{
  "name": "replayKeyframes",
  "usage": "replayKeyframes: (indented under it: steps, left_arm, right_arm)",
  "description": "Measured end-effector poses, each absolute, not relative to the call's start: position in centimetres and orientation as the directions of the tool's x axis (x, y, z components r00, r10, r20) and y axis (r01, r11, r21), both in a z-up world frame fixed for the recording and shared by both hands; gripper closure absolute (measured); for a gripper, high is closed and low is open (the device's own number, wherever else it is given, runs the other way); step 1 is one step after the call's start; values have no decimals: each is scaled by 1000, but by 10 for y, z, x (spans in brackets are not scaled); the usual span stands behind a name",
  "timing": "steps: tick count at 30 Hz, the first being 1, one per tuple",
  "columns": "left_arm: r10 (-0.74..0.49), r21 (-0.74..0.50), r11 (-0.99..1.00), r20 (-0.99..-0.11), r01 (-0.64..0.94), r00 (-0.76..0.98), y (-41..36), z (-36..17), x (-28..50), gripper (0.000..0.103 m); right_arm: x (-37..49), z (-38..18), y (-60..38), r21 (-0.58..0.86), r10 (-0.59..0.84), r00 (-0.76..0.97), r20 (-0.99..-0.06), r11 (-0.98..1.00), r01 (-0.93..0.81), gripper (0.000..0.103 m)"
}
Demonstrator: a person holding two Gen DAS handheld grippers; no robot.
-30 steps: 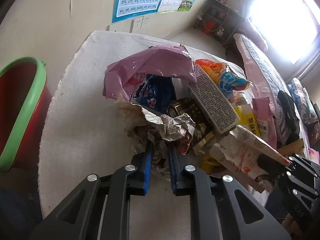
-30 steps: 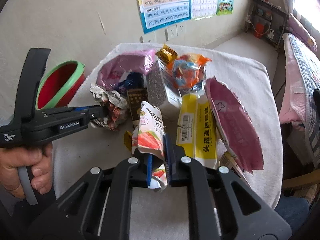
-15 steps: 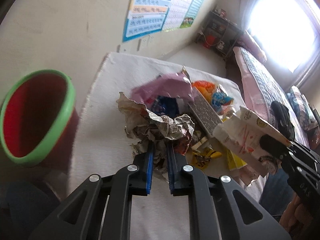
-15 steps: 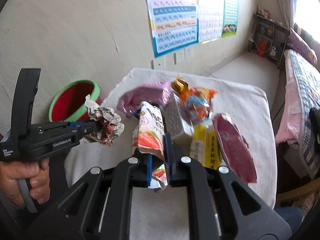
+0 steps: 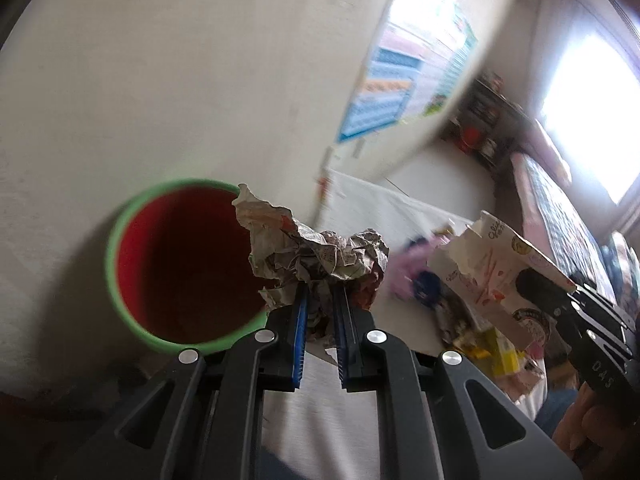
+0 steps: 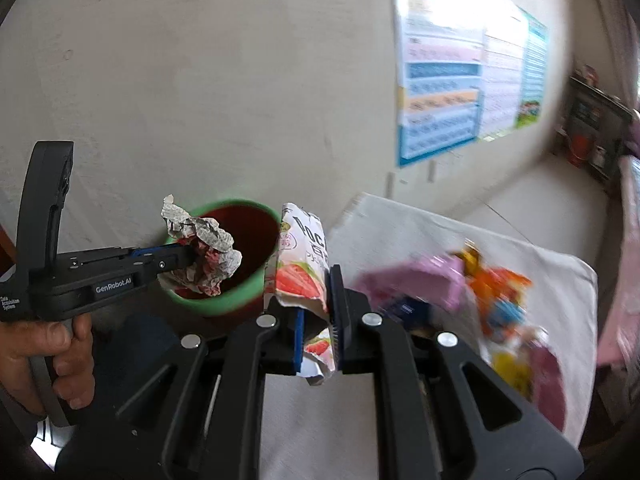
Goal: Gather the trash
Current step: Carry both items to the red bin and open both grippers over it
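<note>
Your left gripper (image 5: 320,312): fingers pinching crumpled grey newspaper wad (image 5: 316,256) over red green-rimmed bucket (image 5: 132,216).
Your right gripper (image 6: 318,320): fingers pinching white strawberry-print snack packet (image 6: 302,264).

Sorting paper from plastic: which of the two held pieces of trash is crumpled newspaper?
The grey printed wad in the left gripper; the right gripper holds a glossy strawberry wrapper.

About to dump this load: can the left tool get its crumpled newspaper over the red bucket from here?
Probably yes: the left tool already holds the crumpled newspaper at the red bucket rim, with nothing between them.

Home bedroom: bed (image 5: 560,196), wall posters (image 6: 460,80).
</note>
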State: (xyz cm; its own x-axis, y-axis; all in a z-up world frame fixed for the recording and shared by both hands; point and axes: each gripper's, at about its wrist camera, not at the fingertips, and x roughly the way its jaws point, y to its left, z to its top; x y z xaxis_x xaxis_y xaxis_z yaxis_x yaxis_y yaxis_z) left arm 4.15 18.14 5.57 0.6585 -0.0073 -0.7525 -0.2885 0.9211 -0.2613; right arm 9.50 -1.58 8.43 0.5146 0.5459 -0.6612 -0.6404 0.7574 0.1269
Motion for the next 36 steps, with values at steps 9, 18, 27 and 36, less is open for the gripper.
replayKeyframes:
  steps: [9,18,27,36]
  left_arm:
    - [63,-279,873,-748,-400,660,263,57,29,93]
    - [60,-294,853,-766,-432,640,308,40,32,88]
    - [32,-323,836,-780,-444,625,326,16,54,33]
    - [54,-323,816,-784,-480,619,313,13,53,13]
  right_arm:
    - [114,86,74,124,620,432,-655,653,-748,91]
    - [139,73,144,117,625,387,-679,612,-783,91]
    - [157,48,166,124,591,371,-716,631,-766,55]
    - [161,55,137,125,578,419,-700,678,-725,27]
